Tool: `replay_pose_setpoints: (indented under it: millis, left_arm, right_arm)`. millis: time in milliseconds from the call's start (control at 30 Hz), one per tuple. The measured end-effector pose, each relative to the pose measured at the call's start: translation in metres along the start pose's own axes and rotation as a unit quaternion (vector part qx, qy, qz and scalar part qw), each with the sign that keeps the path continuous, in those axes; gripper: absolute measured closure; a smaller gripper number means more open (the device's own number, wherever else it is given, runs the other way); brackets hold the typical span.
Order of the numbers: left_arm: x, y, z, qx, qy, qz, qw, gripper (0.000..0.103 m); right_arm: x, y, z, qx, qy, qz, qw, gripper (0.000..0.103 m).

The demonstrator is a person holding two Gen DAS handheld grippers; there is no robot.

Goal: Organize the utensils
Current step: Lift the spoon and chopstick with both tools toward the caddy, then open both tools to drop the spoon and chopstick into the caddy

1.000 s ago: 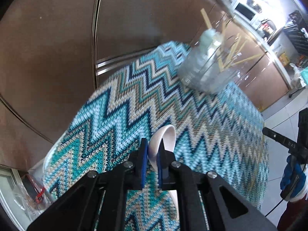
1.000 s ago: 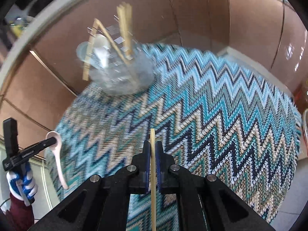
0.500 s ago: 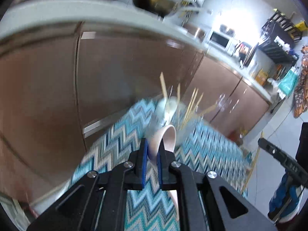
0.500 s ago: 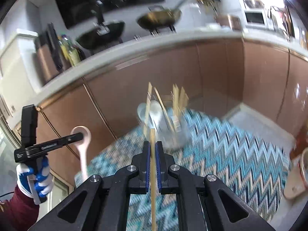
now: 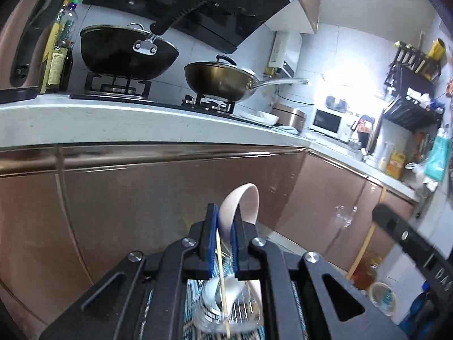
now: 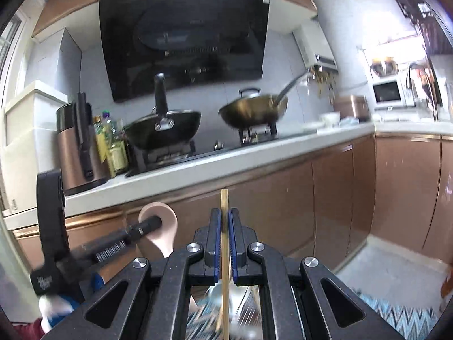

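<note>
The clear glass jar (image 5: 226, 310) on the zigzag cloth (image 6: 396, 316) is the landmark here. It stands low in both views, seen through the frames of the two tools, and it already holds a white spoon (image 5: 213, 290) and some wooden sticks.

On the left side, the left hand-held gripper (image 5: 221, 236) is clenched on a pale pink spoon (image 5: 240, 206). The bowl of the spoon rises above the blue pads (image 5: 211, 243), and its handle goes down between them toward the jar. So the spoon is in the air above the jar, not inside it. In the right wrist view the same spoon (image 6: 162, 228) appears to the left of the jar and higher than it, with the left tool's black finger across it.

On the right side, the right hand-held gripper (image 6: 224, 243) is closed on a single wooden chopstick (image 6: 224, 226). The chopstick stands nearly upright between the pads; its top is above the fingers and its lower part runs down in front of the jar. I cannot tell if its tip touches the jar. In the left wrist view this chopstick (image 5: 363, 250) hangs to the right of the jar.

Behind the jar, higher up, there are brown cabinet doors (image 5: 141, 204), a white worktop, and two woks (image 6: 164, 131) on the stove.
</note>
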State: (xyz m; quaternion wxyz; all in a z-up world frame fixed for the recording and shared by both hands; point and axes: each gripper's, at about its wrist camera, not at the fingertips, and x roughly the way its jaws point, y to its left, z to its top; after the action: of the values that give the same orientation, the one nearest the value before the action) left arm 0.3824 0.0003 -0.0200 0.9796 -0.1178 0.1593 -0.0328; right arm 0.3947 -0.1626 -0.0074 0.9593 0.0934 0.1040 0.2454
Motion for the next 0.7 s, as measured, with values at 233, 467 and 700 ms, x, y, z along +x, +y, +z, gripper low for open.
replay_pose_setpoints:
  millis: [233, 467, 700]
  left_arm:
    - [0.047, -0.011, -0.031, 0.033, -0.016, 0.045, 0.9983, 0.095]
    - [0.071, -0.015, -0.059, 0.031, -0.012, 0.06, 0.9977, 0.095]
    - [0.08, -0.019, -0.083, 0.019, -0.017, 0.074, 0.9969, 0.095]
  right_arm:
    - [0.037, -0.027, -0.014, 0.002, -0.031, -0.007, 0.999, 0.097]
    - [0.06, -0.04, -0.043, -0.005, -0.024, -0.016, 1.0, 0.097]
    - [0.072, -0.046, -0.077, -0.008, -0.001, -0.029, 1.0, 0.097]
